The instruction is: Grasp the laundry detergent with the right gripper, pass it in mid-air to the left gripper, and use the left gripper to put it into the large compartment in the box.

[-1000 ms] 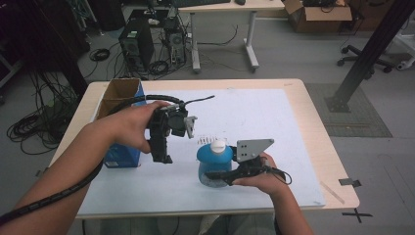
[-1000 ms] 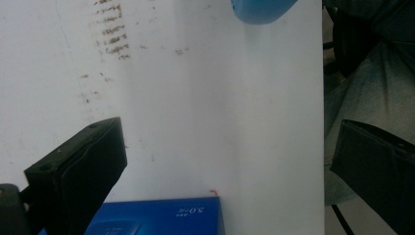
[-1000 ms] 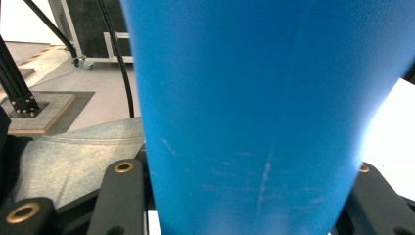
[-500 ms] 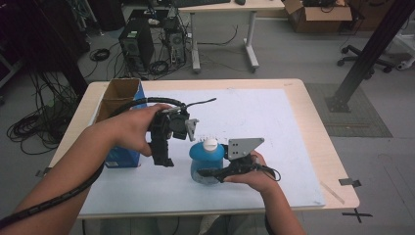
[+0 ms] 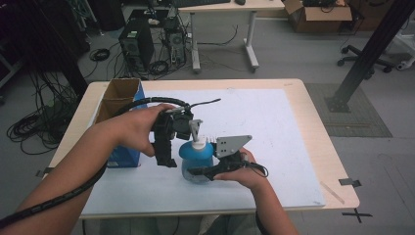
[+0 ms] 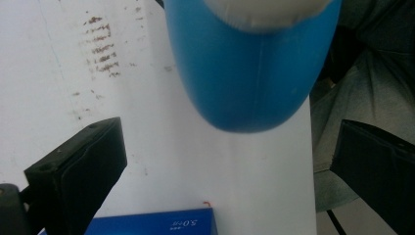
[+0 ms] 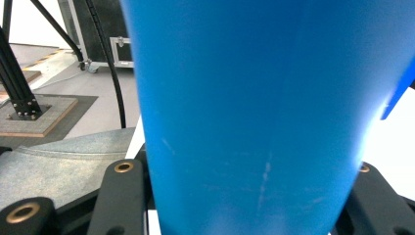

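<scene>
My right gripper [image 5: 198, 172] lies level and low at the desk's [image 5: 293, 127] near side, its jaws clamped on the body of the blue bottle [image 5: 195, 159]. The bottle stands upright, long axis vertical, white cap on top. My left gripper [image 5: 165, 159] points down just left of the bottle, jaws spread wide and holding nothing. Since a second ago, my right hand has slid the bottle left, nearer the left gripper and the blue box [image 5: 125, 156].

A grey floor [image 5: 293, 63] carries a white desk [image 5: 230, 6], computer towers [image 5: 137, 44] and cardboard box [image 5: 318, 10].
</scene>
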Demonstrator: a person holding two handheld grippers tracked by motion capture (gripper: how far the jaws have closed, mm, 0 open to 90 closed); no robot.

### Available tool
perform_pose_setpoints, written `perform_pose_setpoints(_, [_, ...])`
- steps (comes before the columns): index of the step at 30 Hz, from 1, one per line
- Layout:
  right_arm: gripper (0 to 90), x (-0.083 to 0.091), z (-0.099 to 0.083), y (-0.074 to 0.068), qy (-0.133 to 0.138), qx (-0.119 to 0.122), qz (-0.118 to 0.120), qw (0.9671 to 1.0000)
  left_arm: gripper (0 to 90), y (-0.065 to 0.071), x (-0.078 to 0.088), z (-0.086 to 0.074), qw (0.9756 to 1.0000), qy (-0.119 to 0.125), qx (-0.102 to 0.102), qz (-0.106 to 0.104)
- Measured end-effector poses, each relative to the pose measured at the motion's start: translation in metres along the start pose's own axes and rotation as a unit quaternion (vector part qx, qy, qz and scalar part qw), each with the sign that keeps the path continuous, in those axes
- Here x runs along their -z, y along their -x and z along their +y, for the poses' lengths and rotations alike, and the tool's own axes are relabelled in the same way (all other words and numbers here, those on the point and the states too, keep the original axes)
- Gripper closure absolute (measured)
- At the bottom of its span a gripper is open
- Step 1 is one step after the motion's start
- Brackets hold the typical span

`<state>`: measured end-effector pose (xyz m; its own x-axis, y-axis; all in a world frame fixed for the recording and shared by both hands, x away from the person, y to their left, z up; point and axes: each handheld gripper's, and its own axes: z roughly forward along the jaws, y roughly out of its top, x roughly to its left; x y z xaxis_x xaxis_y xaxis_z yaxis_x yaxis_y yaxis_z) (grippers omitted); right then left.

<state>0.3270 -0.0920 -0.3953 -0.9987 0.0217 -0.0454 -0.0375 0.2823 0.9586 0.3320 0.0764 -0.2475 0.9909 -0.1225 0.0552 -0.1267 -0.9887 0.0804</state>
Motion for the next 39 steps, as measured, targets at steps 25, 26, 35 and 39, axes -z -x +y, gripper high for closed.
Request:
perform_pose_setpoints(25, [46.1,-0.019,0.011,0.0,-0.009,0.006,0.009,0.9999,0.2,0.005,-0.001,0.02,0.9998,-0.004,-0.018,0.003])
perform_pose_setpoints(26, [46.1,-0.02,0.011,0.0,-0.009,0.008,0.008,0.9999,0.2,0.005,-0.002,0.022,0.9998,-0.005,-0.021,0.004])
perform_pose_setpoints(35, [46.1,-0.023,0.013,0.0,-0.011,0.001,0.009,0.9999,0.2,0.008,-0.004,0.026,0.9996,-0.013,-0.022,0.009])
perform_pose_setpoints(39, [46.0,-0.024,0.013,0.001,-0.013,0.002,0.009,0.9999,0.2,0.008,-0.004,0.026,0.9996,-0.014,-0.02,0.012])
